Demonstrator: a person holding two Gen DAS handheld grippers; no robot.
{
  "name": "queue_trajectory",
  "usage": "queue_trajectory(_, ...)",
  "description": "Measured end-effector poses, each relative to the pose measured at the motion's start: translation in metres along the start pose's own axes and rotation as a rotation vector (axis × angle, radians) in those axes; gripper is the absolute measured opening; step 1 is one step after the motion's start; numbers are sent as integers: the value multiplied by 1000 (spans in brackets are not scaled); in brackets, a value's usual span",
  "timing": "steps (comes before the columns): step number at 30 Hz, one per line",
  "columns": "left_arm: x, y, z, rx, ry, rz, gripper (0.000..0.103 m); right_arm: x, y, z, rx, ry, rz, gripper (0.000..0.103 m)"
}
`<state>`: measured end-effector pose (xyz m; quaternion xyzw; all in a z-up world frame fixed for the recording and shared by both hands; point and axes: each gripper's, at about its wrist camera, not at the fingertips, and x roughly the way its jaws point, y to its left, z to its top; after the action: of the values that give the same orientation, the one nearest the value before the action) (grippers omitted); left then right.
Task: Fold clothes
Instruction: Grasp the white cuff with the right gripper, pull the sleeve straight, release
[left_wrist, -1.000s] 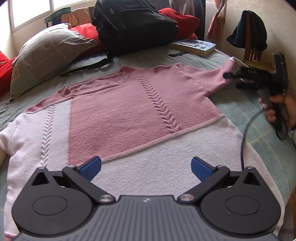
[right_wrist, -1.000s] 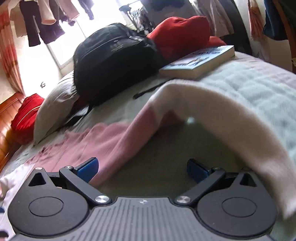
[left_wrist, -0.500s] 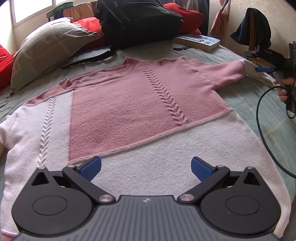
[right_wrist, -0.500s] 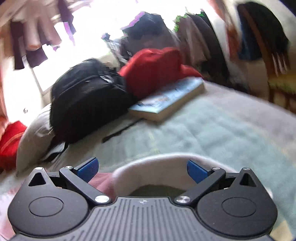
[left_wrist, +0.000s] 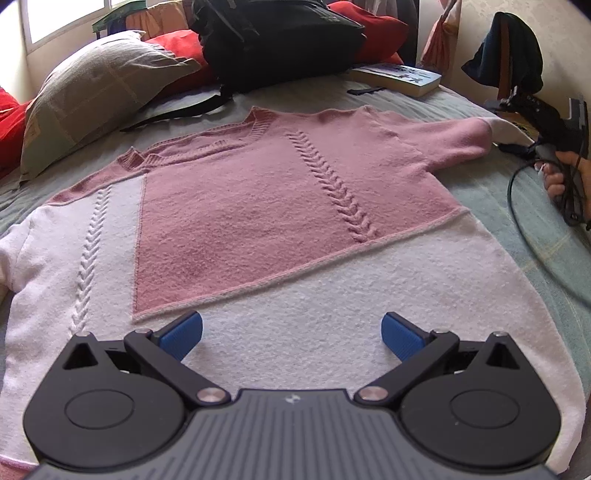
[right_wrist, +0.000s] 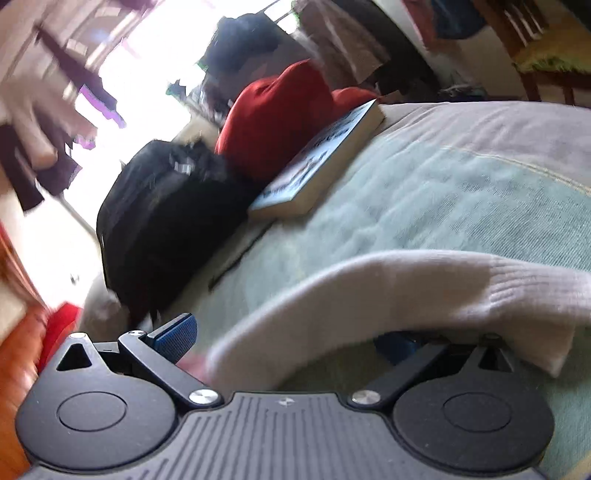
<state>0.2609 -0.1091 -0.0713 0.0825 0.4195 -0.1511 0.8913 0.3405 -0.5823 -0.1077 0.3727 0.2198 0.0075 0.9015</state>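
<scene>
We see a pink and white knitted sweater (left_wrist: 280, 221) with cable braids lying flat, front up, on the pale green quilted bedspread (left_wrist: 517, 206). Its white lower part lies nearest to our left gripper (left_wrist: 291, 332), and the pink V-neck points to the far side of the bed. One sleeve goes out to the right, pink first and then white at the cuff (right_wrist: 406, 291); the other sleeve lies at the left edge of the view.

Our left gripper hangs just over the white hem with its blue pads (left_wrist: 183, 330) wide apart and nothing between them. Our right gripper (right_wrist: 291, 339) is at the end of the right sleeve. Its jaws also stand wide apart, and the white ribbed cuff lies across them and covers most of the right pad, but it is not pinched. In the left view we see this gripper held by a hand (left_wrist: 565, 173), with a black cable (left_wrist: 517, 221) that loops over the bedspread beside the sweater.

Behind the sweater, a black backpack (left_wrist: 280, 37) stands at the head of the bed, and its strap lies close to the neckline. A grey-beige pillow (left_wrist: 96, 96) is to the left, red cushions (right_wrist: 277, 118) are behind, and a paperback book with a blue cover (right_wrist: 325, 162) lies near the right sleeve. A dark garment (left_wrist: 513, 55) hangs on a wooden chair next to the bed. The right view is blurred.
</scene>
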Motion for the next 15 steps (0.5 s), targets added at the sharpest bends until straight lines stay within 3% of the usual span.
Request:
queue_trajectory(7, 4, 0, -1, -2, 1, 1, 102, 4, -11, 16, 27, -32, -1, 103)
queue_trajectory(11, 4, 1, 0, -1, 3, 2, 102, -6, -7, 26, 11, -117, 7, 103)
queue_trajectory(15, 5, -1, 0, -5, 0, 7, 102, -7, -18, 29, 73, -79, 6, 103)
